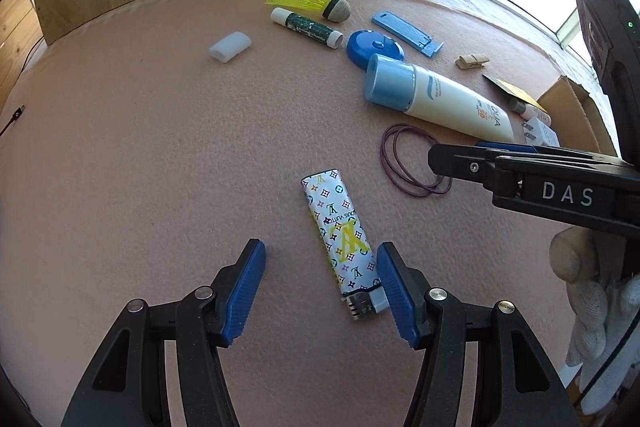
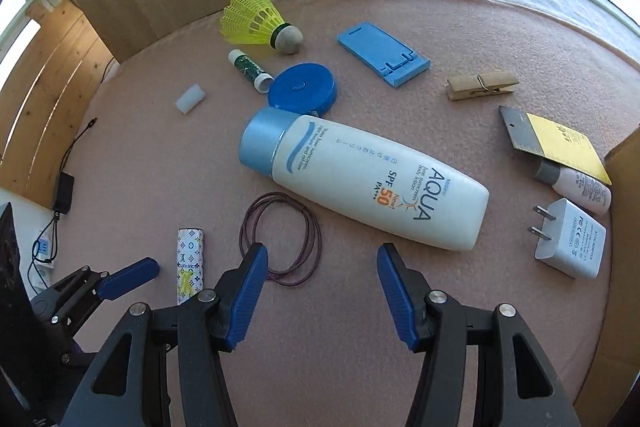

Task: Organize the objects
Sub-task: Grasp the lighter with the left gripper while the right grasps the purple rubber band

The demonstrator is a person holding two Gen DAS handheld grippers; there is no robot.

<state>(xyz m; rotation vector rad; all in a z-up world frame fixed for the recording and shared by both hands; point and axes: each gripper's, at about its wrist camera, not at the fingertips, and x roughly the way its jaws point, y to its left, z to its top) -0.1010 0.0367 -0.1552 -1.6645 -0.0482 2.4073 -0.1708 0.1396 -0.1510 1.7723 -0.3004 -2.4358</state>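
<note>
With our left tongs (image 1: 320, 283) spread wide and empty, their right pad just beside the white monogram-patterned lighter (image 1: 340, 239) lying on the pink felt tabletop (image 1: 140, 147), we should shift right to centre it before closing, while the right tongs (image 2: 322, 287) wait open and empty.

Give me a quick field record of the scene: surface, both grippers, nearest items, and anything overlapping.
surface: pink felt mat
left gripper: open, lighter lying between its fingers, near the right finger
right gripper: open, holding nothing
ahead of right gripper: rubber band loop, sunscreen bottle
far items: shuttlecock, blue phone stand, clothespin
overlap: yellow card resting on small bottle
right edge: white charger, cardboard box
</note>
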